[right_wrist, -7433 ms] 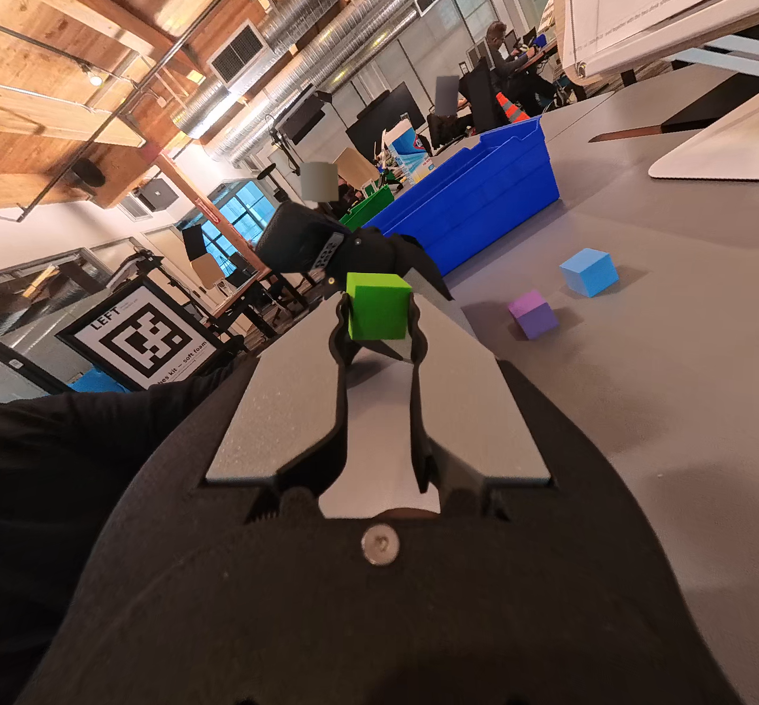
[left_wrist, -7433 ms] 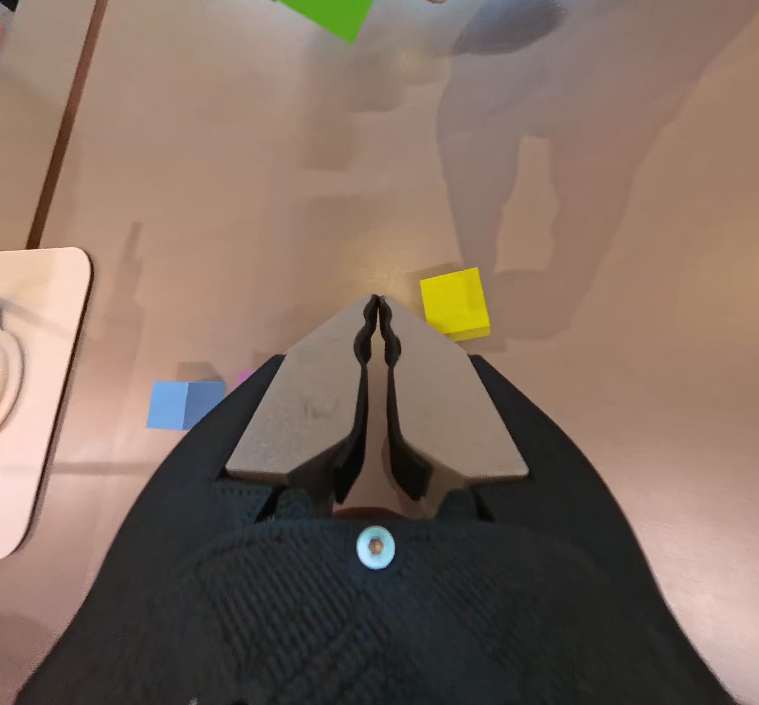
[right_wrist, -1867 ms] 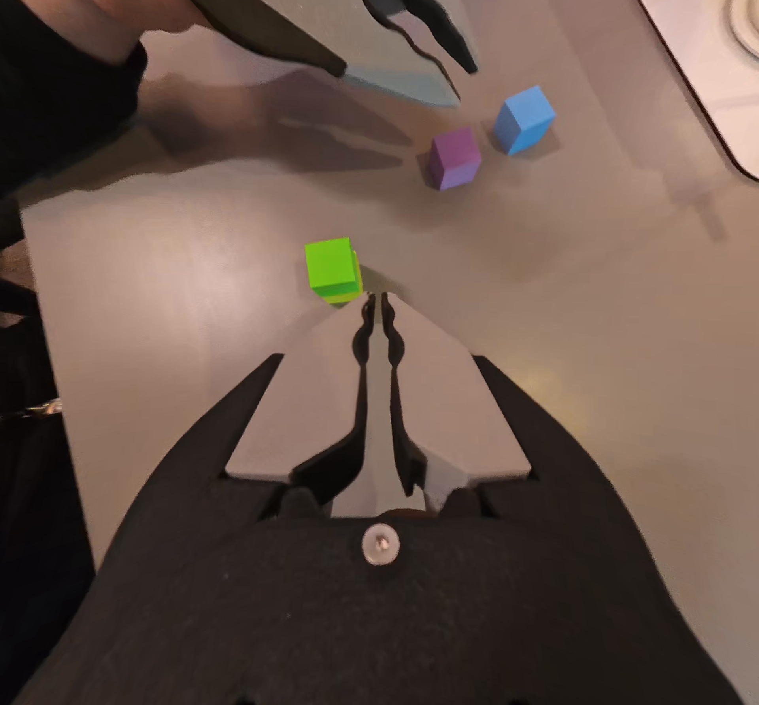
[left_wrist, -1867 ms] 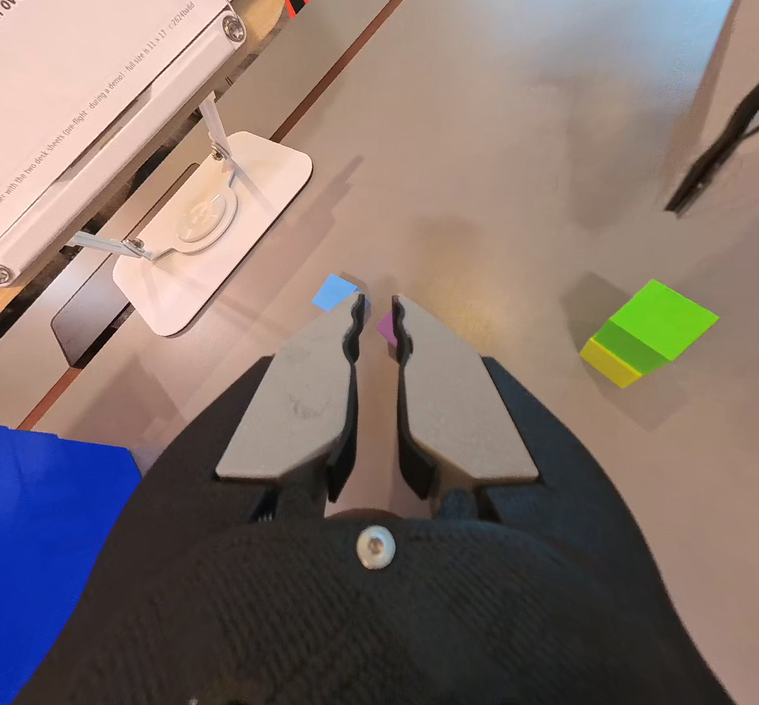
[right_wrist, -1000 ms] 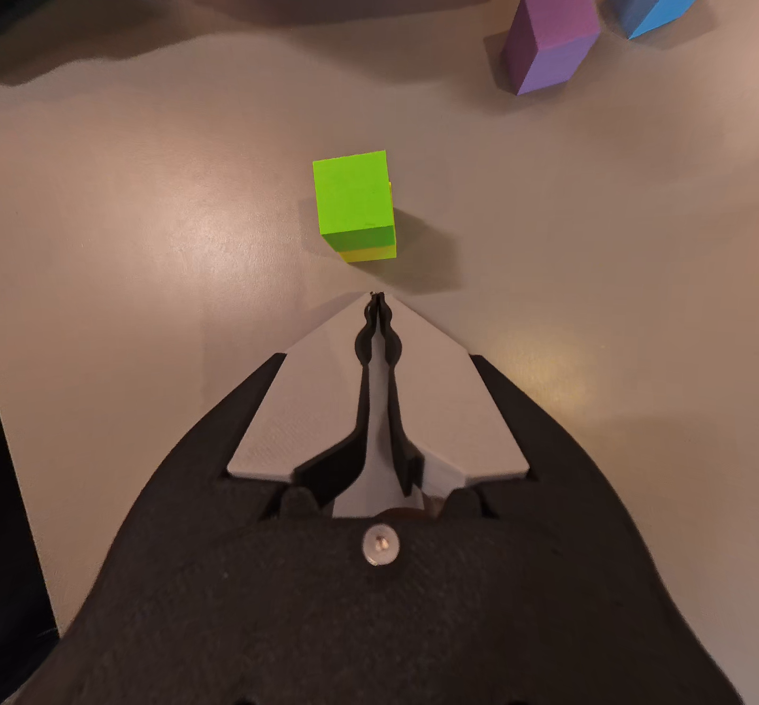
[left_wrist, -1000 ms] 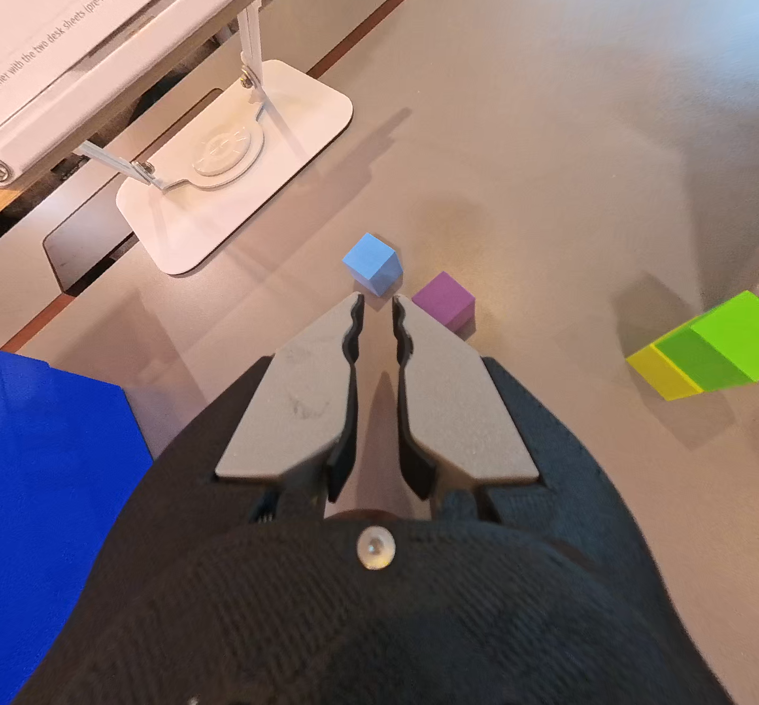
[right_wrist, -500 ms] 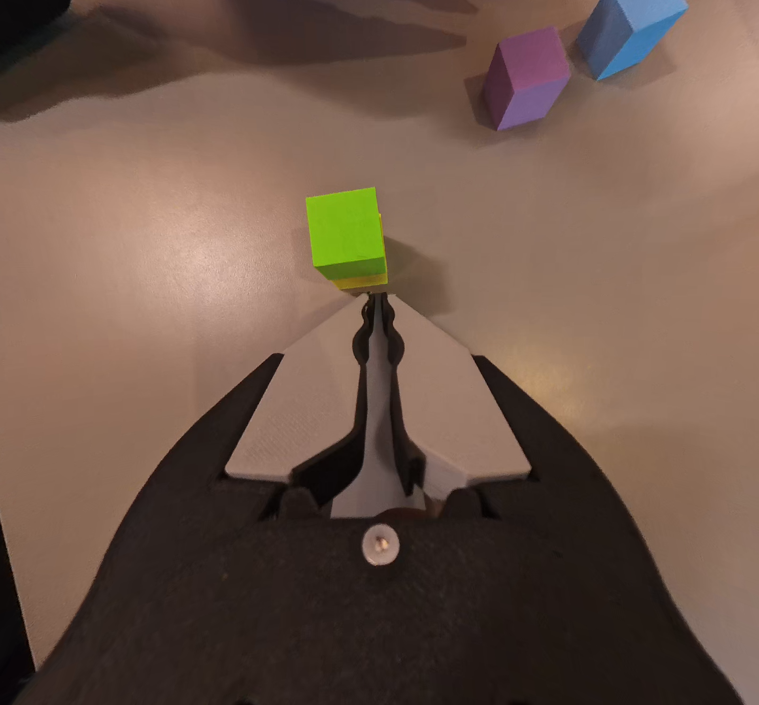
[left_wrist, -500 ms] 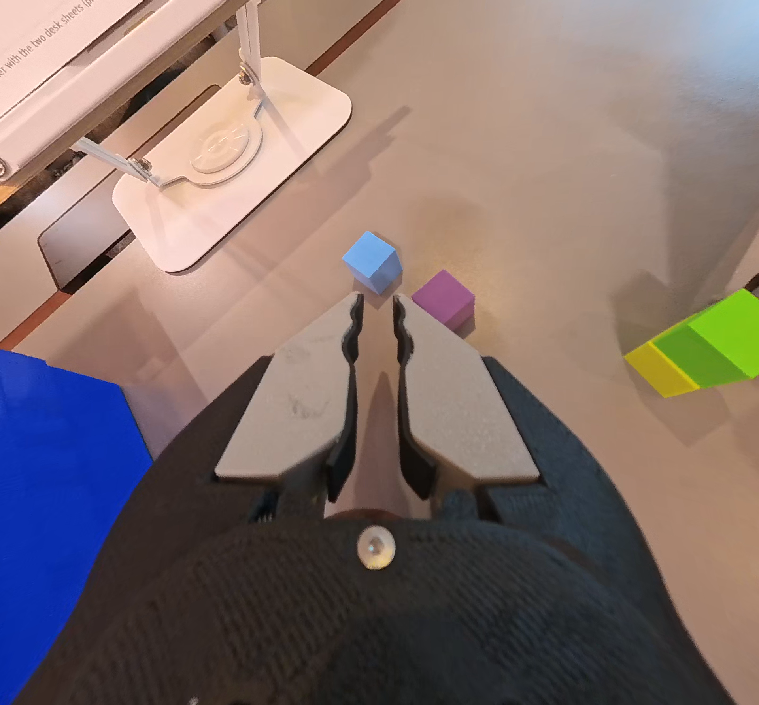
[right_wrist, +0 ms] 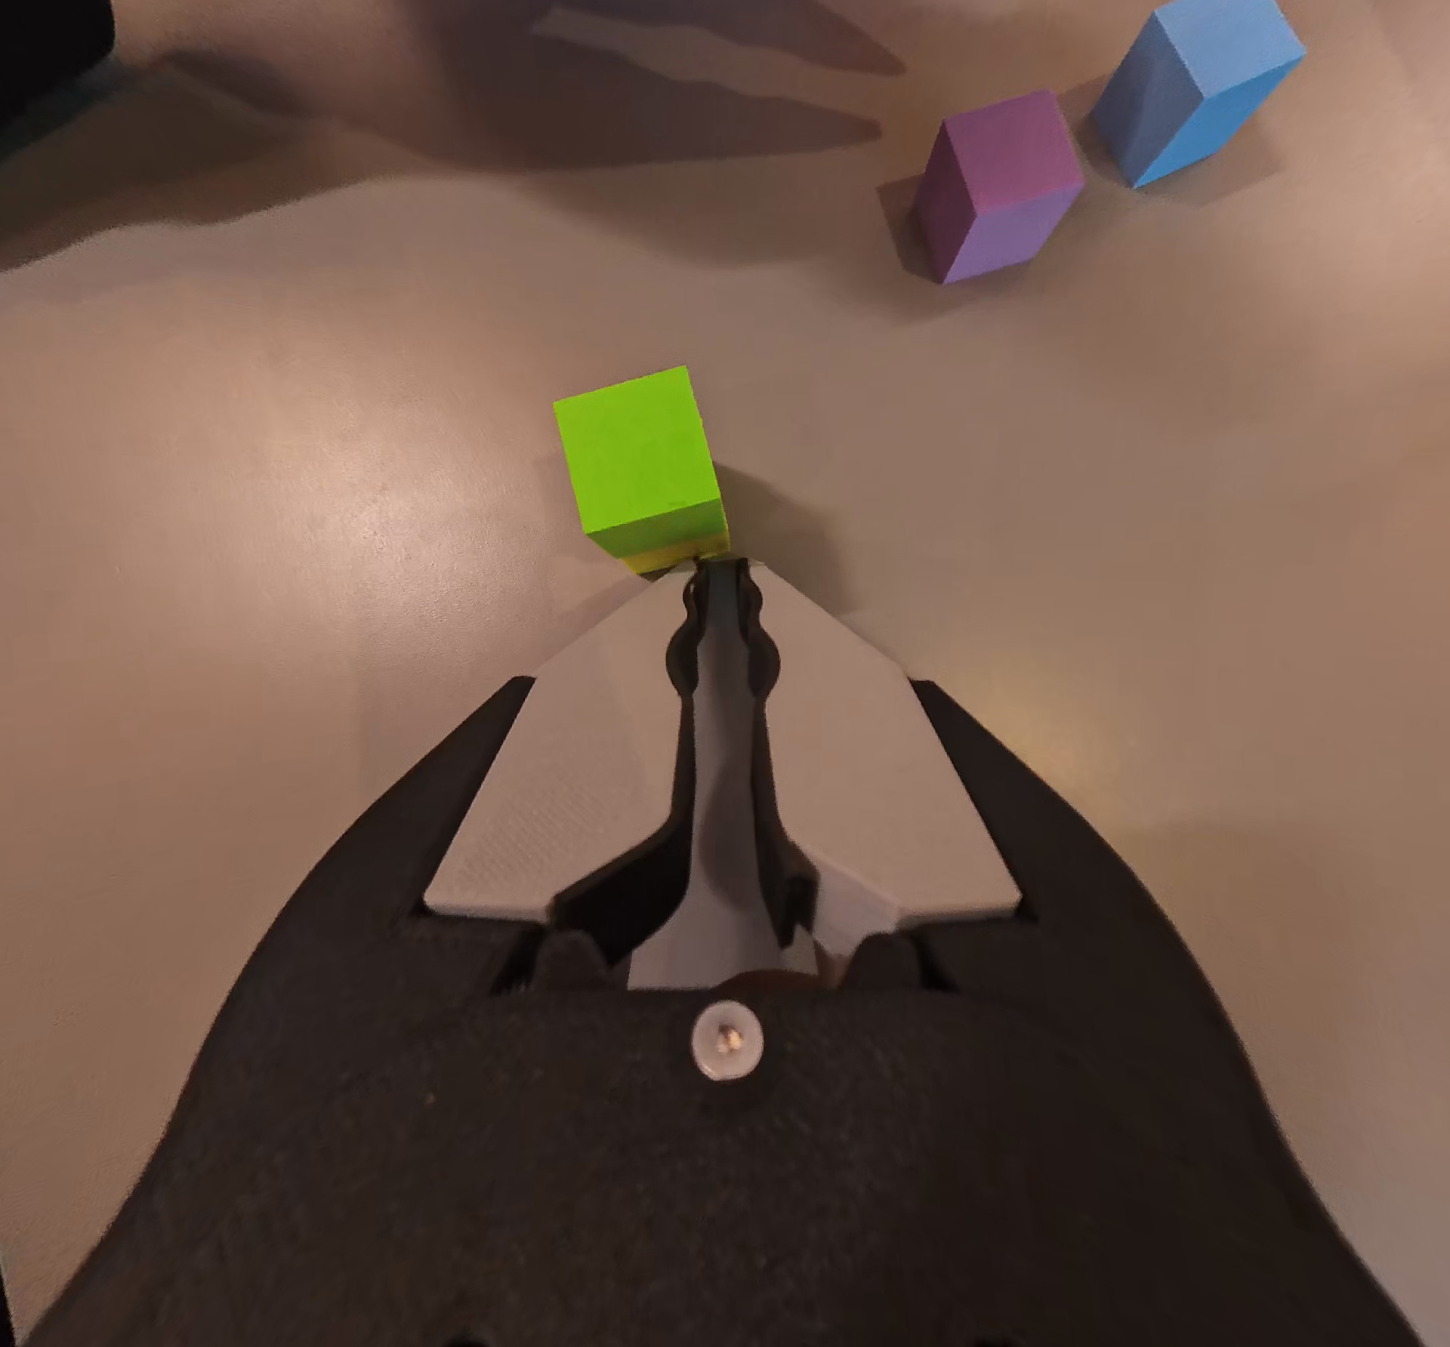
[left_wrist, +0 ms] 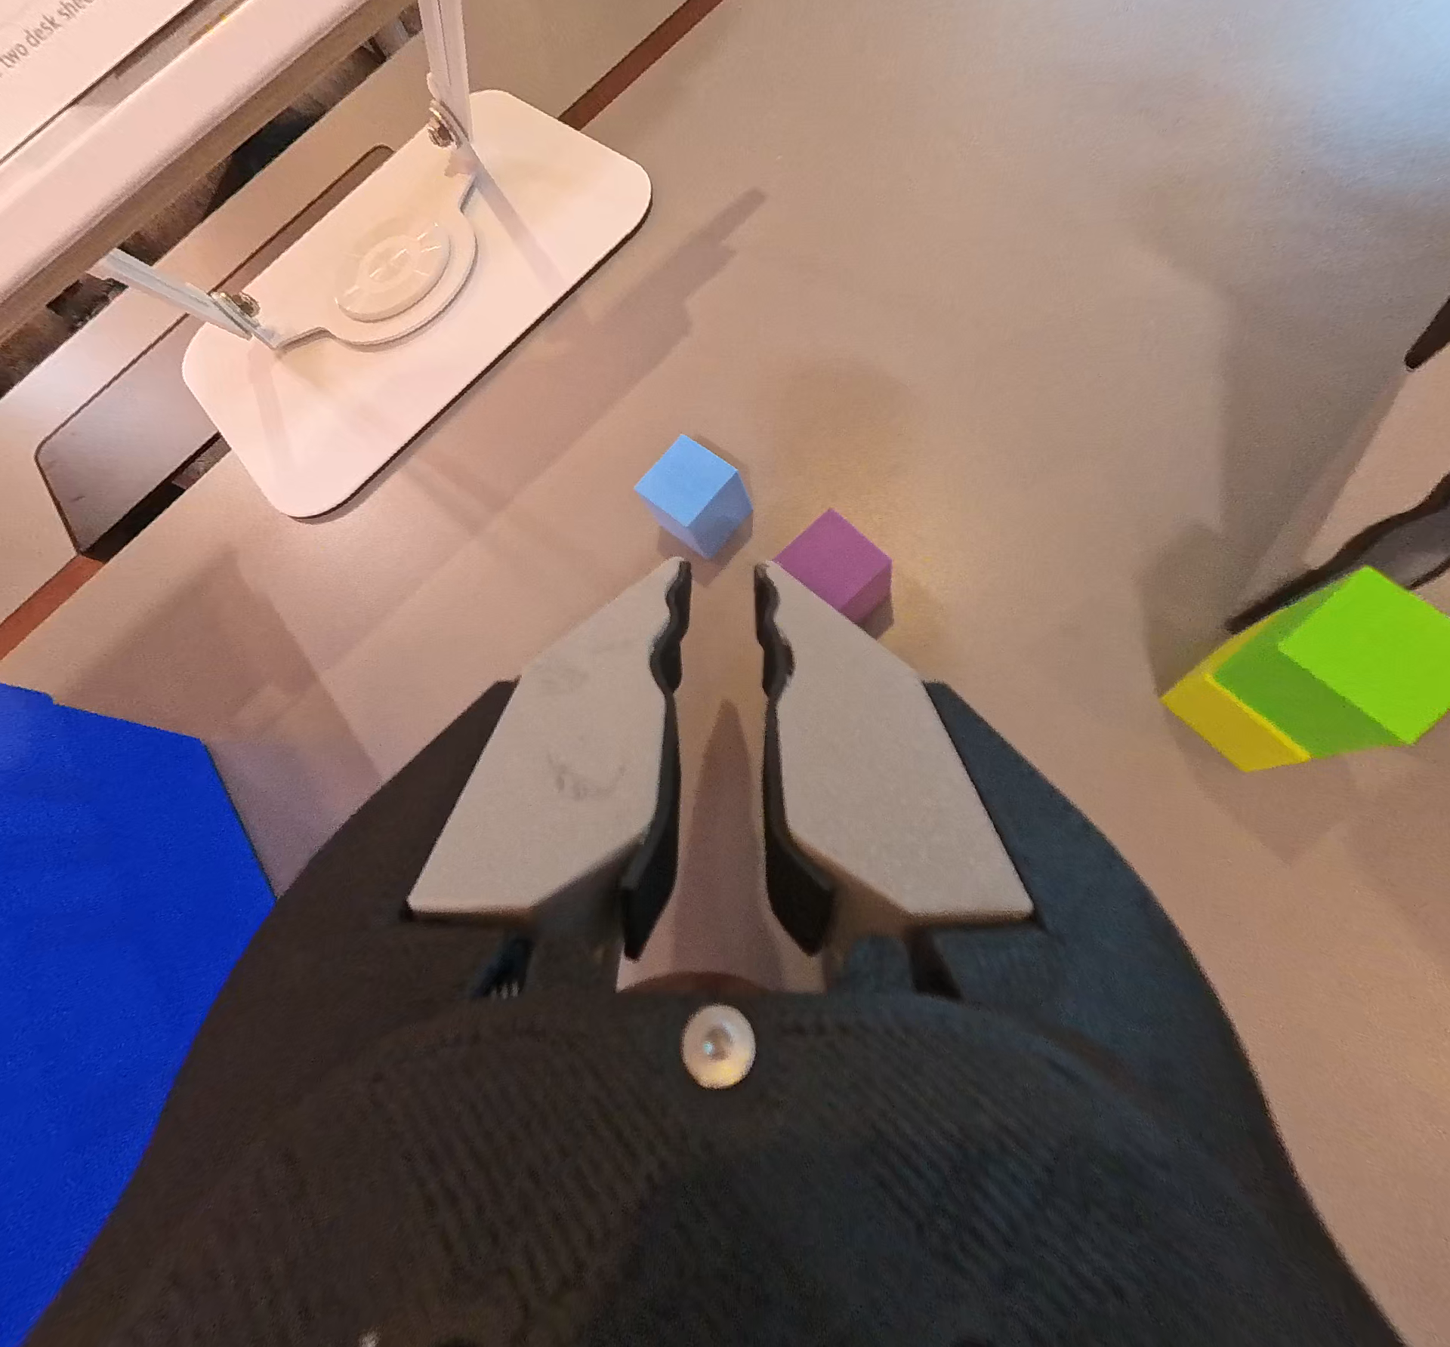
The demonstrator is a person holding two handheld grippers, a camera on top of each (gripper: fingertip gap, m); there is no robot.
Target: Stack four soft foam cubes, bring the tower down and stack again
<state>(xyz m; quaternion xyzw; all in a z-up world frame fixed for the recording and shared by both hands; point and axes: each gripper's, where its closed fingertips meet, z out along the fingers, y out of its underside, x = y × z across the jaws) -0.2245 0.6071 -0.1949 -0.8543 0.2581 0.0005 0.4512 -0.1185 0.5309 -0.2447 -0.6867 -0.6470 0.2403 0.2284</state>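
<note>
Four matte foam cubes sit on the smooth grey table (left_wrist: 981,250): green cube (right_wrist: 635,458) stacked on yellow cube (right_wrist: 667,559), purple cube (left_wrist: 836,564) just beside blue cube (left_wrist: 690,493). Left gripper (left_wrist: 722,572) hangs slightly parted and bare; right gripper (right_wrist: 718,566) barely apart, bare.

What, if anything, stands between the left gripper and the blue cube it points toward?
Nothing visible does. The left gripper is empty, its jaws slightly apart, and only bare table separates it from the blue cube just ahead. The purple cube sits beside the right finger, off that line, apart from the blue cube.
</note>
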